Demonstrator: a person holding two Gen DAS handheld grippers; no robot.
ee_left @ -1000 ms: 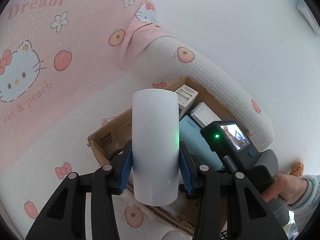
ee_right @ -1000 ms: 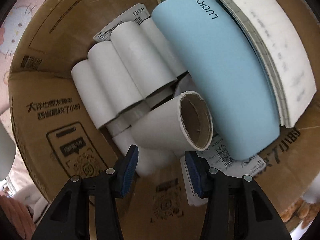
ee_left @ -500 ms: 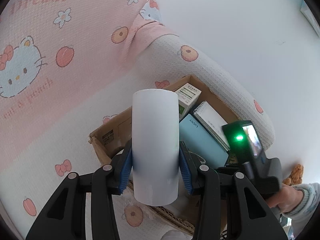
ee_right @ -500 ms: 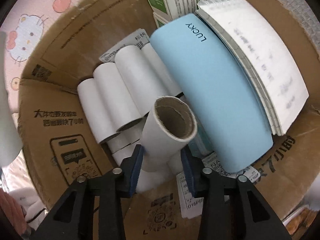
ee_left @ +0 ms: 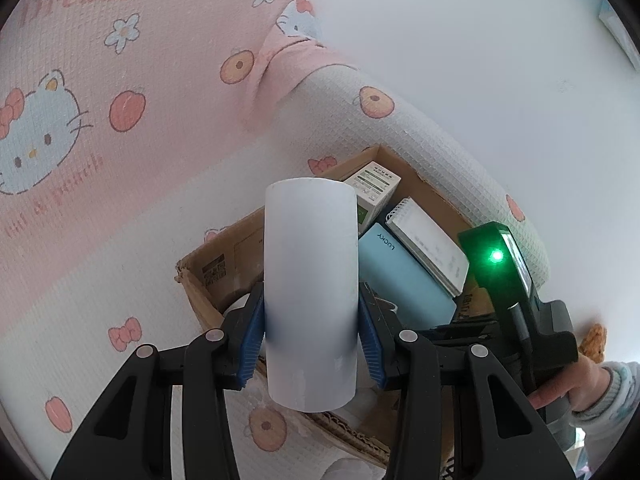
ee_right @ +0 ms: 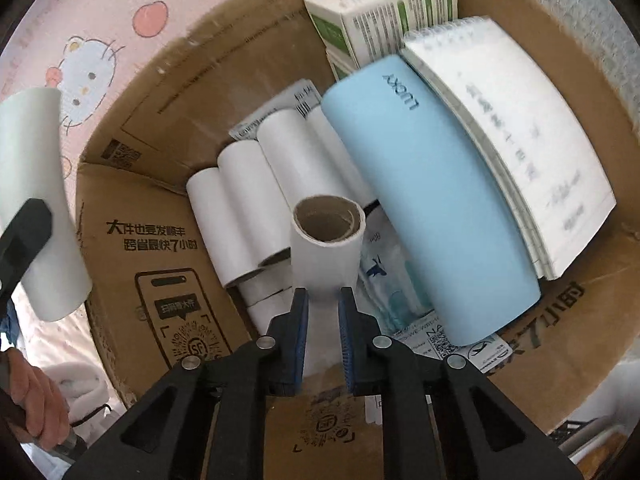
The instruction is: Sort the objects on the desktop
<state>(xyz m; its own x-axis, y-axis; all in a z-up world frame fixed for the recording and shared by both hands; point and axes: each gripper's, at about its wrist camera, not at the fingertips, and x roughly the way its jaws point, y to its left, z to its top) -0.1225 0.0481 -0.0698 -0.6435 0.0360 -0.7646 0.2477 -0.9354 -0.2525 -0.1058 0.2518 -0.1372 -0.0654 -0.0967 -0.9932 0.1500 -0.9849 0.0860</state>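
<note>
My left gripper (ee_left: 311, 334) is shut on a white paper roll (ee_left: 310, 288), held upright above the near edge of the cardboard box (ee_left: 200, 292). That roll (ee_right: 36, 200) also shows at the left of the right wrist view. Pointing straight down into the box (ee_right: 132, 208), my right gripper (ee_right: 323, 312) is shut on another white roll (ee_right: 326, 256), squeezing it flat at its lower end; its brown core opening faces up. Several more white rolls (ee_right: 248, 200) lie side by side on the box floor.
Inside the box also rest a light blue case marked LUCKY (ee_right: 432, 216), a spiral notebook (ee_right: 516, 144), green-and-white cartons (ee_right: 380, 12) and printed labels (ee_right: 440, 336). A pink cartoon-cat blanket (ee_left: 100, 120) surrounds the box. A hand (ee_left: 568, 384) holds the right gripper's body (ee_left: 516, 292).
The right gripper's jaws closed onto the loose roll and tipped it upright, lifting it slightly. The left gripper and its roll stayed where they were.
</note>
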